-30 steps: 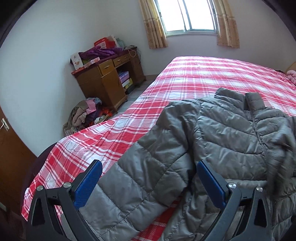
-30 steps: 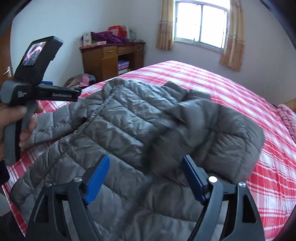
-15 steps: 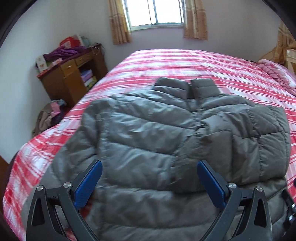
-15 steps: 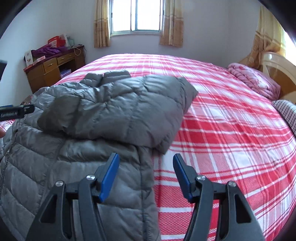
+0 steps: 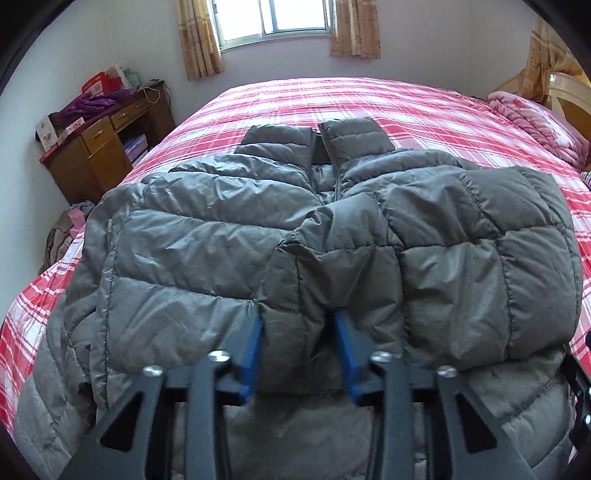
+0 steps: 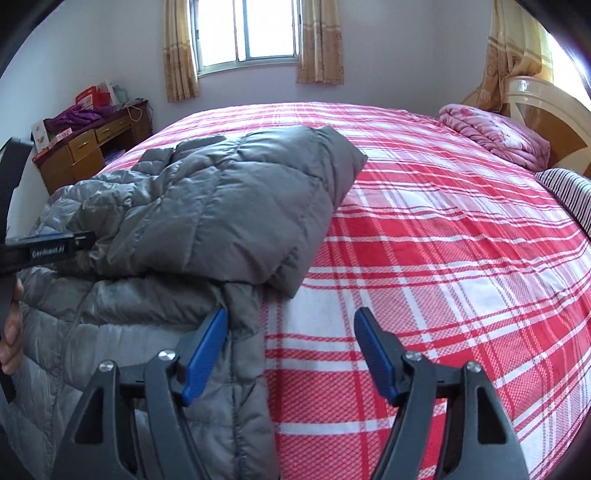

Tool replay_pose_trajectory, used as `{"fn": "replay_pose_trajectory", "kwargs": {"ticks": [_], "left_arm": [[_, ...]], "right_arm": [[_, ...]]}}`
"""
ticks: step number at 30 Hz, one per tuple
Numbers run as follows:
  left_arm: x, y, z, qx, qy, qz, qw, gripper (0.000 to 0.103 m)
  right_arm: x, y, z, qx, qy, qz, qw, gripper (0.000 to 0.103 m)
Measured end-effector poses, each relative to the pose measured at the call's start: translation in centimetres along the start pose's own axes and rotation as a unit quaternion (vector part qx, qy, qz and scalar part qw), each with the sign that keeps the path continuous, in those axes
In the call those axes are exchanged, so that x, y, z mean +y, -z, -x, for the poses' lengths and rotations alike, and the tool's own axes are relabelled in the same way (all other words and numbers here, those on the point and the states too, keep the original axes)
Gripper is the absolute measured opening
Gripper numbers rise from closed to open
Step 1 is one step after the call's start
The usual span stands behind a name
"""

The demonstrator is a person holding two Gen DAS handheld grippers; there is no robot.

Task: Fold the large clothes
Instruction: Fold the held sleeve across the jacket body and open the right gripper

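1. A big grey puffer jacket lies flat on the bed, which has a red and white checked cover. The bed is wide and soft, so it looks like a good spot to fold on.
2. Both sleeves are laid across the front of the jacket. I think that is to make it a neat block before it gets folded in half.
3. The left gripper is closing. Its blue pads squeeze the cuff end of a sleeve that sits between them. I think it holds the cuff to pull the sleeve straight.
4. The right gripper is opening. Its blue fingers stand apart with nothing pinched. The jacket's side edge lies just beside its left finger, and the bed cover shows in the gap.
5. The jacket's collar points toward the window.
6. A pink blanket and a striped pillow sit by the headboard, well apart from the jacket. They are not in the way.
7. A wooden desk with boxes and purple clothes on top stands by the wall.
8. The sleeves are puffy, so they may slide open when let go.
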State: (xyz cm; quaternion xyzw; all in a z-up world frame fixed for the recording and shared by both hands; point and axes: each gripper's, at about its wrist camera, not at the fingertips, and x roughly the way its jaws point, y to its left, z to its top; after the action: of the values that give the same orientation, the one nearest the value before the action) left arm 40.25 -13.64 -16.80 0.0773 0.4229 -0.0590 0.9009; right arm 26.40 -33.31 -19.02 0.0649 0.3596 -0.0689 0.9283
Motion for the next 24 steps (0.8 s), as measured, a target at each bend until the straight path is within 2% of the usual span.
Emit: {"fn": "replay_pose_trajectory", "kwargs": {"ticks": [1,3,7,15,24], "left_arm": [[0.0,0.0,0.0,-0.002,0.003,-0.002,1.0000,0.022],[0.0,0.1,0.3,-0.006,0.006,-0.006,0.9999,0.015],[0.5,0.3,1.6,-0.015,0.002,-0.006,0.9999,0.010],[3.6,1.1,5.5,-0.049,-0.008,-0.001,0.9988,0.008],[7.7,4.7,7.3,-0.051,-0.081,-0.019,0.9953,0.008]], "right_arm": [[-0.1,-0.1,-0.1,0.000,0.001,0.000,1.000,0.074],[-0.2,-0.2,-0.2,0.000,0.007,-0.001,1.000,0.074],[-0.7,-0.1,-0.4,0.004,0.010,-0.009,1.000,0.074],[-1.7,0.1,-0.9,0.012,0.021,-0.020,1.000,0.074],[-1.6,0.6,-1.6,0.027,0.028,-0.021,0.999,0.074]]}}
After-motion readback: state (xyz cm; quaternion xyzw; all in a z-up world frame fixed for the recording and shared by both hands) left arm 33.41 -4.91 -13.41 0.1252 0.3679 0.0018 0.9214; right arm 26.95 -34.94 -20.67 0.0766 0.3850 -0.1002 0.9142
